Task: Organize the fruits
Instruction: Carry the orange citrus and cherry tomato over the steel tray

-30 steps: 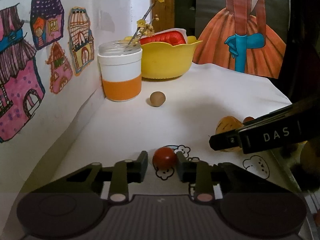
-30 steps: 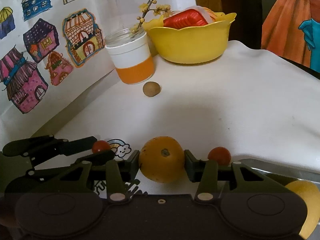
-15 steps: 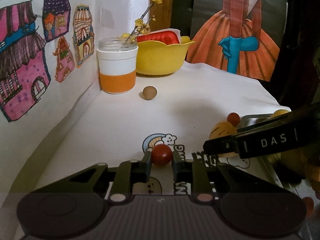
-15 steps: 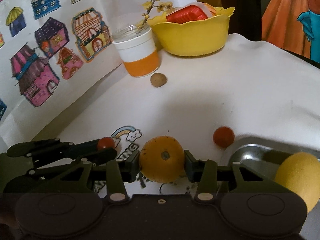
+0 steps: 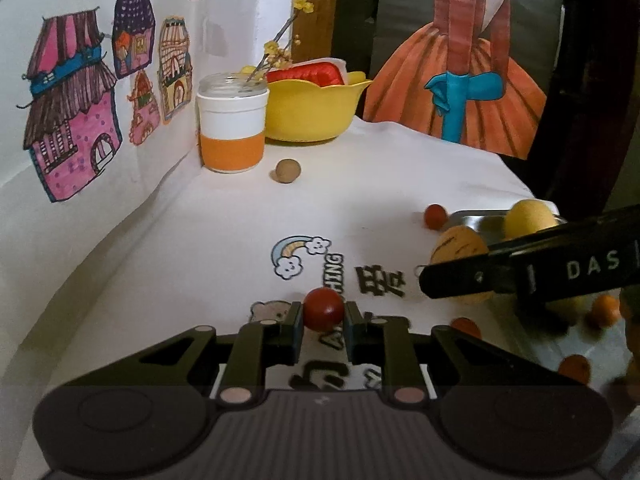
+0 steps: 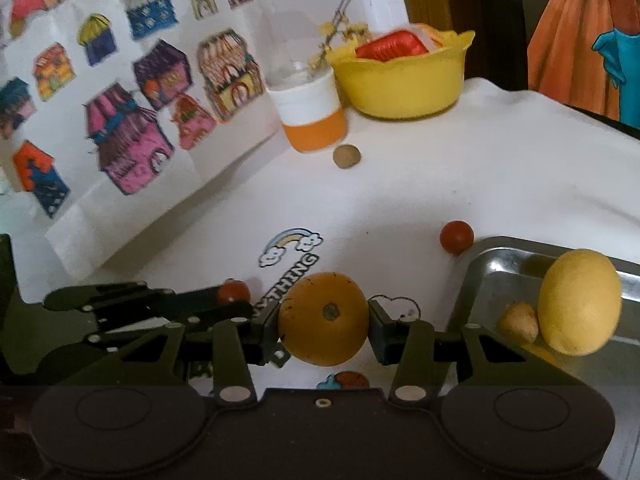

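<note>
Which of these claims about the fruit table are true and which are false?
1. The left gripper holds a small red fruit. True.
2. The right gripper is empty. False: it clamps an orange fruit.
3. A large yellow fruit lies in the metal tray. True.
4. The yellow bowl is empty. False: something red sits in it.
5. The brown round fruit lies in the tray. False: it lies on the cloth beside the orange-and-white jar.
</note>
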`<state>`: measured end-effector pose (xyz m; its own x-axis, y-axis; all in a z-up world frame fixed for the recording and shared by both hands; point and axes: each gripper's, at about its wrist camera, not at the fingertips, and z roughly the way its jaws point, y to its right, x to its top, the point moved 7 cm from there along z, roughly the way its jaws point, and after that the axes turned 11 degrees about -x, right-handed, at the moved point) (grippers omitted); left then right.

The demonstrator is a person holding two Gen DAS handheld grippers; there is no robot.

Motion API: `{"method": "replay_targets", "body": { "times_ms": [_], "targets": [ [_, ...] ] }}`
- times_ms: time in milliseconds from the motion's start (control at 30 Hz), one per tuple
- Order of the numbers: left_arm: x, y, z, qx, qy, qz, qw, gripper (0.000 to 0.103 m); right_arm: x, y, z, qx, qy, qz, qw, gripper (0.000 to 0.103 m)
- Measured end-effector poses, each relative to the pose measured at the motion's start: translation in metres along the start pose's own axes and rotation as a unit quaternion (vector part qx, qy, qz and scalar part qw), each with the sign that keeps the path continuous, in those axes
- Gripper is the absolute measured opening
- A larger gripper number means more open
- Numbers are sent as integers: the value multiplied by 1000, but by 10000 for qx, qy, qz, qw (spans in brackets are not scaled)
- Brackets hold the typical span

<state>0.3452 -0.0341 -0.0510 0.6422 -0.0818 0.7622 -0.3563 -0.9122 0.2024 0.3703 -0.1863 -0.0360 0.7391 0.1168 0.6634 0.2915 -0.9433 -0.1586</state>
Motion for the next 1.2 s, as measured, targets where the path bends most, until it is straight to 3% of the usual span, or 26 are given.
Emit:
{"method": "replay_targets", "body": {
  "times_ms": [200, 533, 900, 1200],
  "targets": [
    [-1, 24, -20, -138, 141, 63, 9998, 22, -5, 3, -41, 39, 256, 87, 9996, 47],
    [-2, 89, -40, -714, 364, 284, 9964, 22, -26, 37, -111, -403, 549, 252, 9974, 47],
    [-28, 152, -43, -1255, 185, 531, 9905, 22, -60, 64, -164, -738, 678, 404, 9941, 47],
    [-55, 171, -43, -1354, -72, 540, 9893, 22, -91, 65, -180, -778, 650, 438, 9939, 47]
  ]
}}
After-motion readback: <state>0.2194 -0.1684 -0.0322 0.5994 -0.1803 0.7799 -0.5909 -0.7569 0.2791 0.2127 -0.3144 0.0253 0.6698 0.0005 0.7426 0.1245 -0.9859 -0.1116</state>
